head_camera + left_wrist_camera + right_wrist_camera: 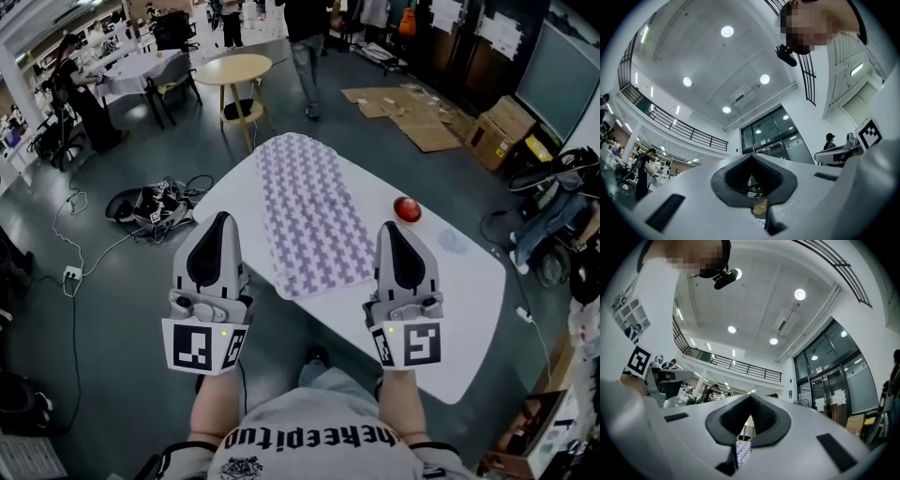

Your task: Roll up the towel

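The towel [309,211] is lying flat and unrolled along the middle of the white table [469,281], its near end reaching the near edge. A small red round thing [407,209] is sitting beside it toward the right edge. The person is holding the left gripper [221,219] and right gripper [389,230] just short of that near edge, both with jaws pressed together and empty. Rolling appears not yet begun. The next move likely calls for opening both and lowering them onto the towel's near corners.

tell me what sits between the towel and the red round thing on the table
Nothing. In the head view, only bare white table shows between the towel and the red round thing.
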